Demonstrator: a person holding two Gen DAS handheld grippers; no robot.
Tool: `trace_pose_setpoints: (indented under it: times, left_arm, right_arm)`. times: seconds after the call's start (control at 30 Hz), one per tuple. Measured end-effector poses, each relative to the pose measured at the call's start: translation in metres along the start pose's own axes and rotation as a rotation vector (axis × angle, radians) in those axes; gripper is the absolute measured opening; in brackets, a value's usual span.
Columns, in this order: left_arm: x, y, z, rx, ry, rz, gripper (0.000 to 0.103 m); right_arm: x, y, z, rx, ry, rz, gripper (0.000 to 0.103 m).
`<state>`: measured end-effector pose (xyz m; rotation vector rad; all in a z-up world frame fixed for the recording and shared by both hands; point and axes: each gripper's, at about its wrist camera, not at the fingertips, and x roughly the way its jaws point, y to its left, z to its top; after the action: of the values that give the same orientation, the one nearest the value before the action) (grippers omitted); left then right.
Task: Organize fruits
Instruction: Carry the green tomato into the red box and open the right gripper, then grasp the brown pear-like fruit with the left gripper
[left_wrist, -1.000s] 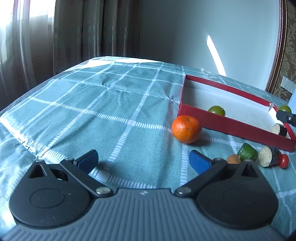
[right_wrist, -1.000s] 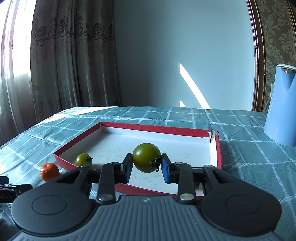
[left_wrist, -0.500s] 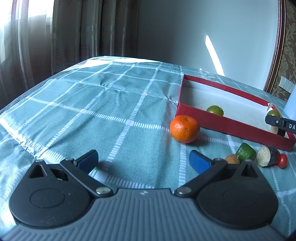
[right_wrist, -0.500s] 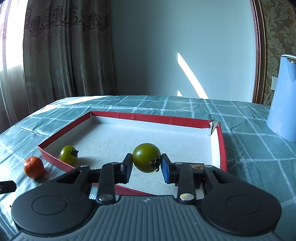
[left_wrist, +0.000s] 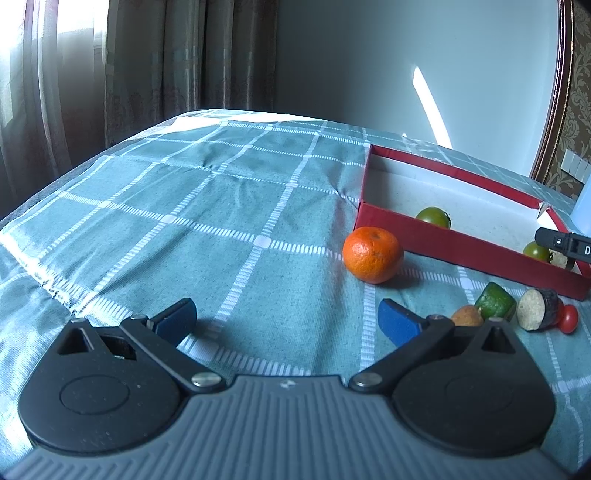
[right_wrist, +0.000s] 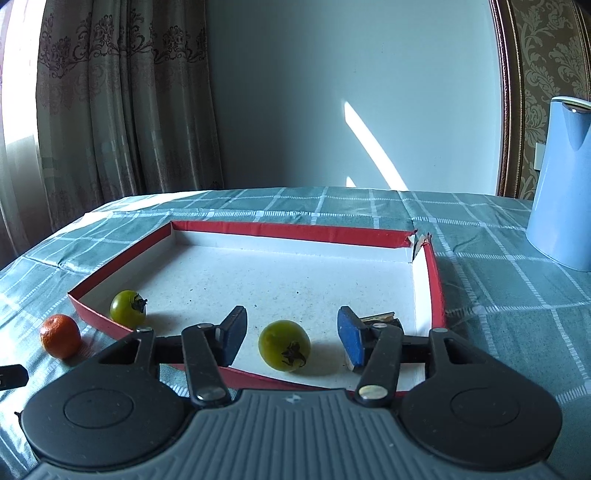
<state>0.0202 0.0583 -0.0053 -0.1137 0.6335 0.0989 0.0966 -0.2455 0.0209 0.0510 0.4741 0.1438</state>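
Right wrist view: my right gripper (right_wrist: 291, 334) has just been opening, pads clear of the green tomato (right_wrist: 284, 345) now resting in the red box (right_wrist: 432, 280), so it stays corralled. Left gripper (left_wrist: 284, 319) gapes empty near the orange (left_wrist: 372, 254).

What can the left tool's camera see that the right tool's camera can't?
Only the left view shows the little pile on the cloth: a green piece, a cut cork-coloured piece, a small red tomato and a tan piece. Only the right view shows the blue jug. Both show the red box, the two green tomatoes inside and the orange.
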Motion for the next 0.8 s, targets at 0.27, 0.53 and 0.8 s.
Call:
trace_pose_setpoints:
  times: [0.27, 0.53, 0.8]
  left_arm:
    - [-0.001, 0.001, -0.001, 0.002, -0.002, 0.006, 0.103]
    - [-0.01, -0.004, -0.002, 0.024, -0.05, 0.002, 0.103]
    - [-0.028, -0.027, -0.011, 0.086, -0.062, -0.041, 0.103]
  right_arm:
    - [-0.053, -0.025, -0.014, 0.079, -0.061, 0.031, 0.062]
    - [-0.068, -0.055, -0.038, 0.149, -0.029, -0.027, 0.067]
    - [-0.061, -0.061, -0.041, 0.184, 0.015, -0.013, 0.067]
